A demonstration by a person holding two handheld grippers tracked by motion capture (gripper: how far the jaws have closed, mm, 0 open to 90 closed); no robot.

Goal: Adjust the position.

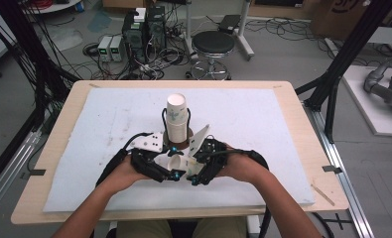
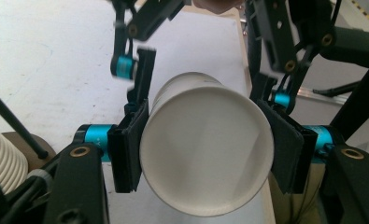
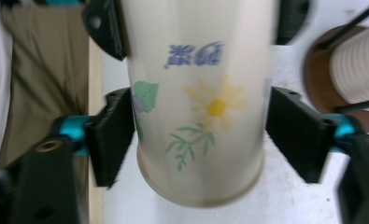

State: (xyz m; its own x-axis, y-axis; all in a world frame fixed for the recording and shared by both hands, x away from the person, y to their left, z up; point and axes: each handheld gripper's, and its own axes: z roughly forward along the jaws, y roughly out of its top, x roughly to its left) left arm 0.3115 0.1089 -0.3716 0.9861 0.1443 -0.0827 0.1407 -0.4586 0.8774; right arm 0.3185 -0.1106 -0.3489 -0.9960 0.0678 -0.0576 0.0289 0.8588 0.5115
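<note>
Paper cup (image 2: 205, 149) lies level between both claws near table's front edge. Left gripper (image 2: 205, 151) clamps rim end; right gripper (image 3: 198, 135) slack around base, pads just clear.

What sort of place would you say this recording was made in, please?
Most likely a robotics lab or workshop: computer towers sit on the floor amid loose cables, a round stool stands nearby, and the padded work table sits within a black frame.
</note>
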